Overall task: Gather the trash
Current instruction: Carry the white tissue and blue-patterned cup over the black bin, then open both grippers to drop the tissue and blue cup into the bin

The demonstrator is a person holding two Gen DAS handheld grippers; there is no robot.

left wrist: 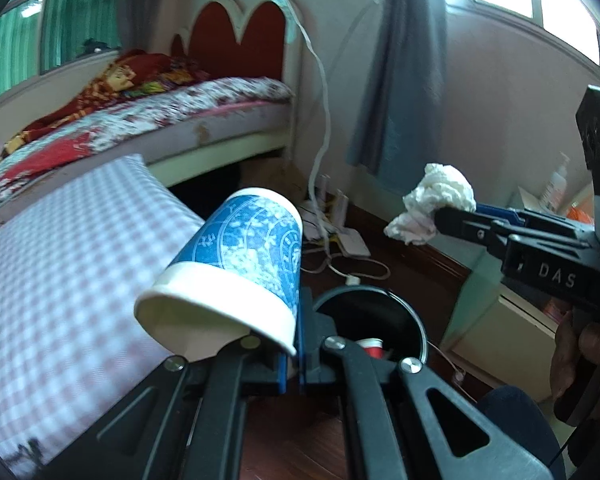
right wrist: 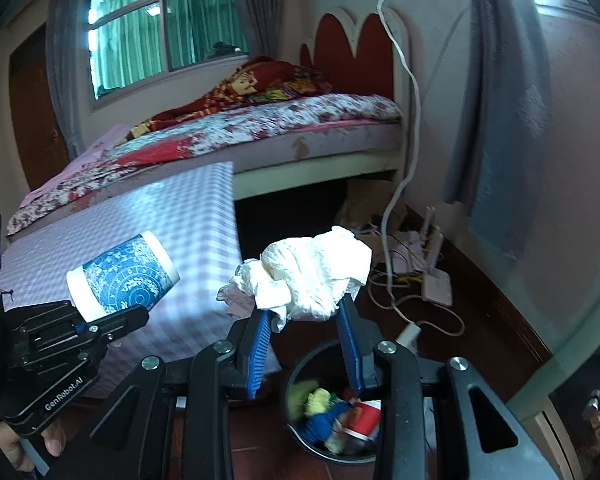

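My left gripper (left wrist: 294,354) is shut on the rim of a blue and white paper cup (left wrist: 236,264), held tilted above the floor; the cup also shows in the right wrist view (right wrist: 124,276). My right gripper (right wrist: 304,320) is shut on a crumpled white tissue (right wrist: 312,272), held above a black round trash bin (right wrist: 300,432) on the floor. The tissue also shows in the left wrist view (left wrist: 436,200), with the bin (left wrist: 412,320) below it. The bin holds a red cup (right wrist: 366,418) and other scraps.
A table with a pink checked cloth (right wrist: 172,248) stands to the left of the bin. Behind is a bed (right wrist: 260,128) with a red headboard. White cables and a power strip (right wrist: 436,280) lie on the floor by the wall. A blue curtain (right wrist: 496,120) hangs at right.
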